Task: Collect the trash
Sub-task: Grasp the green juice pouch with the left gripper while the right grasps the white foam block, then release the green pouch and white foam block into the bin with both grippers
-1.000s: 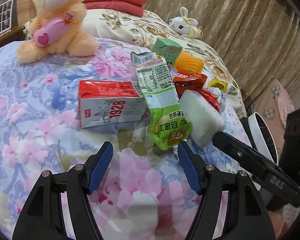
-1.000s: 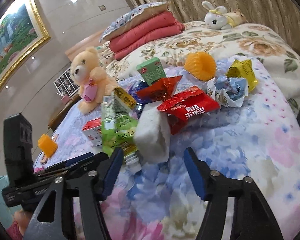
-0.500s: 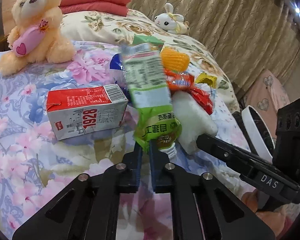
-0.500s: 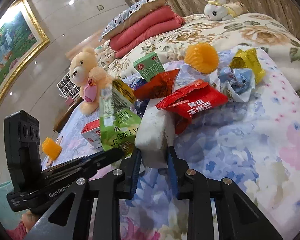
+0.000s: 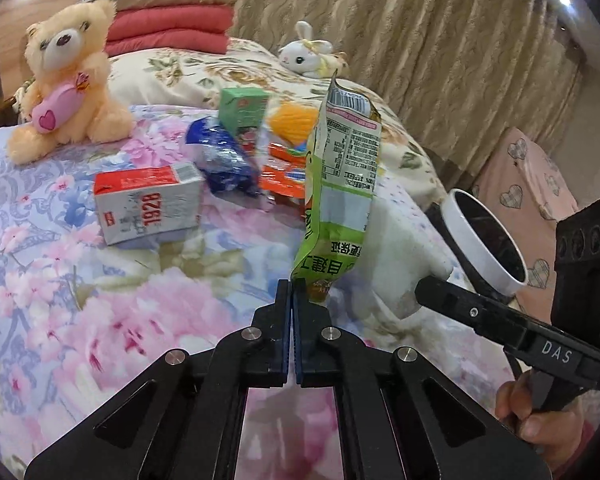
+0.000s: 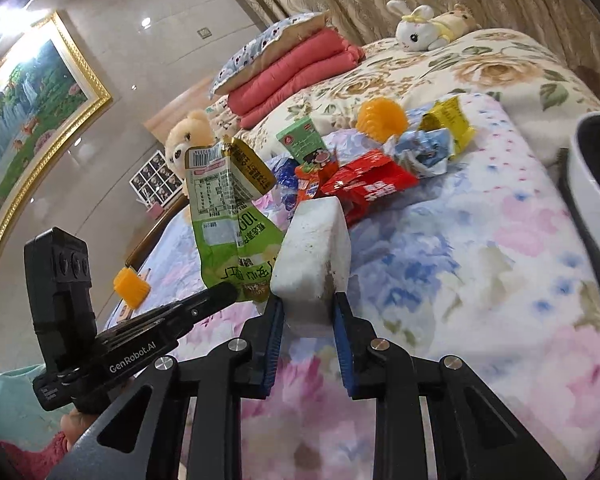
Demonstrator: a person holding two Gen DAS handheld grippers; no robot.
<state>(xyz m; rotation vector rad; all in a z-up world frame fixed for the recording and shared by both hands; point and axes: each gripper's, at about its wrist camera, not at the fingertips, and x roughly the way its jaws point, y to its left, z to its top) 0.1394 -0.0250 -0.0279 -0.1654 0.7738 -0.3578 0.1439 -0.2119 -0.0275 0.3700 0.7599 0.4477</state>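
Above the flowered bed (image 5: 80,280), the left gripper (image 5: 291,296) is pinching the green pouch (image 5: 340,184) while the right gripper (image 6: 307,312) is clamping the white foam block (image 6: 314,248) (both lifted), needing carrying next to the white bin (image 5: 484,236).

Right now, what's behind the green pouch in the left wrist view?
The green pouch hangs from the left jaws. Behind it show a white foam block, an orange wrapper and an orange cup. Anything else there is covered.
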